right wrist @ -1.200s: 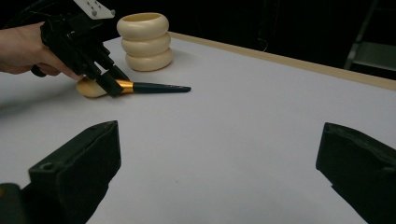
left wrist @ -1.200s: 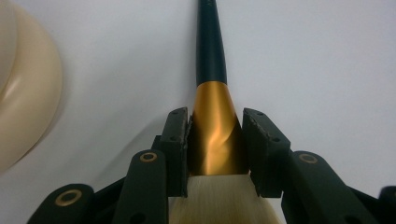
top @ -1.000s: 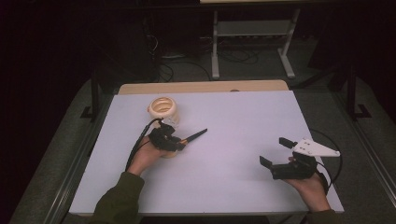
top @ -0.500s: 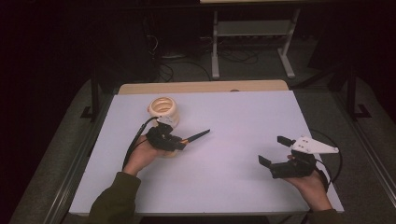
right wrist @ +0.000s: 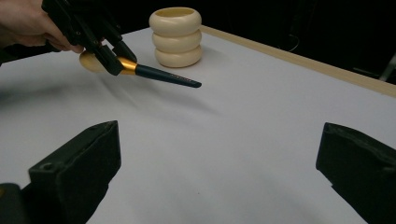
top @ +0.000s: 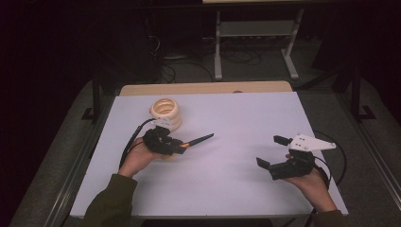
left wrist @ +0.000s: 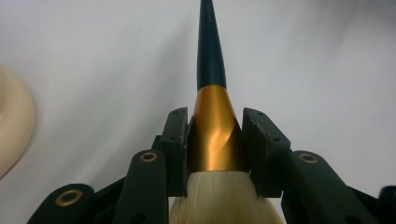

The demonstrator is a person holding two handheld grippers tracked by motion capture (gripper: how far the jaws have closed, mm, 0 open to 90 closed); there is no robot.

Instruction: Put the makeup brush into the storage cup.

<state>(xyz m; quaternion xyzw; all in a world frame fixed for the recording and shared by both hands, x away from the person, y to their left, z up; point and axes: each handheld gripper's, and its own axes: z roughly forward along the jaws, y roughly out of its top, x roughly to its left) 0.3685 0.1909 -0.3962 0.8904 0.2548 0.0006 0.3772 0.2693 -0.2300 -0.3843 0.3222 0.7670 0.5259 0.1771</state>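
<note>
Gold ferrule (left wrist: 215, 133) pinched in left claw (left wrist: 215, 140) — bristles (left wrist: 219, 198) visible close-up.

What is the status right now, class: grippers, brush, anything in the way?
Left gripper shut on the brush at its gold collar. Right gripper open, holding nothing. Cream holder stands beside the left hand, apart. Nothing blocks the way.

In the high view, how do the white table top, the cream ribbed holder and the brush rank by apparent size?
1. White table top, by far the largest.
2. Cream ribbed holder and brush: too alike to rank; the brush is longer, the holder bulkier.
</note>
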